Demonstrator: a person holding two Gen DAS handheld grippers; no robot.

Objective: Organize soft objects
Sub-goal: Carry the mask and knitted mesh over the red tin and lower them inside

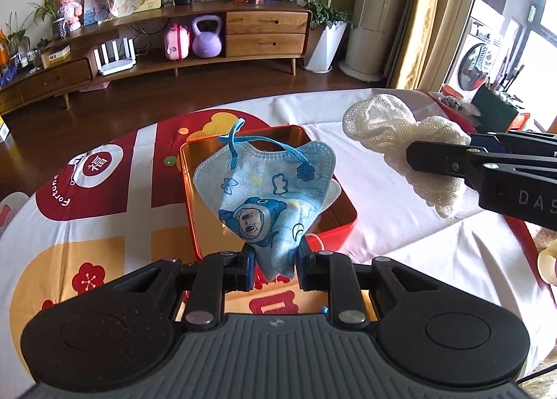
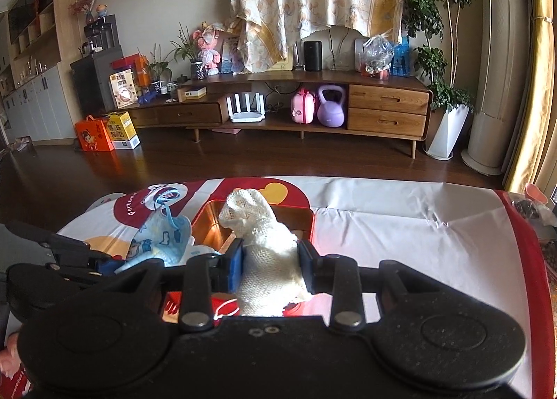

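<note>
My left gripper (image 1: 274, 261) is shut on a blue cartoon face mask (image 1: 264, 186) and holds it up over a red tin box (image 1: 343, 221) with a gold inside. My right gripper (image 2: 269, 261) is shut on a white knitted cloth (image 2: 259, 235), held above the near edge of the tin (image 2: 209, 221). In the left wrist view the right gripper (image 1: 431, 159) and its cloth (image 1: 386, 127) hang to the right of the tin. The mask also shows in the right wrist view (image 2: 163, 235), left of the cloth.
The tin sits on a table under a white, red and yellow cloth (image 1: 400, 242). Dark items lie at the table's far right edge (image 2: 529, 207). Beyond the table are wood floor and a low wooden cabinet (image 2: 383, 103).
</note>
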